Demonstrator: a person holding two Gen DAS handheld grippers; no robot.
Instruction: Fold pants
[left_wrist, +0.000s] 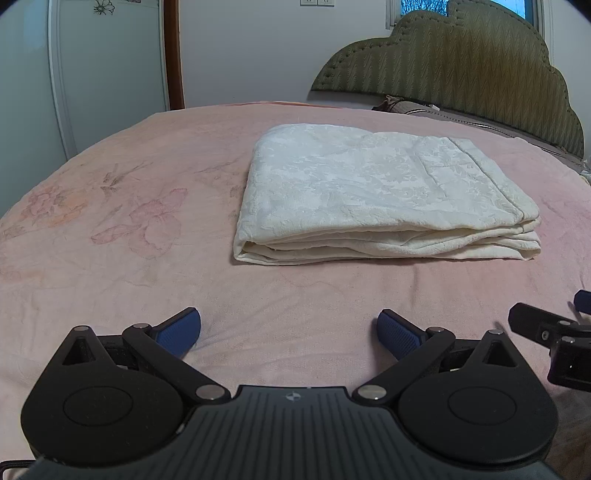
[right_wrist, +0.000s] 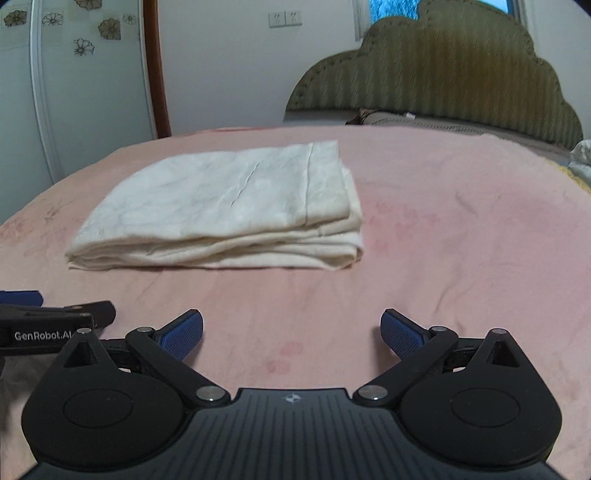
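The pants (left_wrist: 384, 195) lie folded in a neat stack at mid-frame on the bed (left_wrist: 110, 258). Left gripper (left_wrist: 288, 330) and right gripper (right_wrist: 291, 330) both gape wide, empty, at the lower edge. A careless nudge could splay the loose layers.

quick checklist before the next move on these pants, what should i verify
1. Left gripper jaws open and empty: ok.
2. Right gripper jaws open and empty: ok.
3. Cream pants folded into a flat stack of layers: ok.
4. Stack edges aligned: not ok, the right-hand layers sit slightly staggered.
5. Pants fully on the pink bedspread, away from its edge: ok.
6. Both grippers clear of the fabric: ok, bare bedspread lies between them and the stack.
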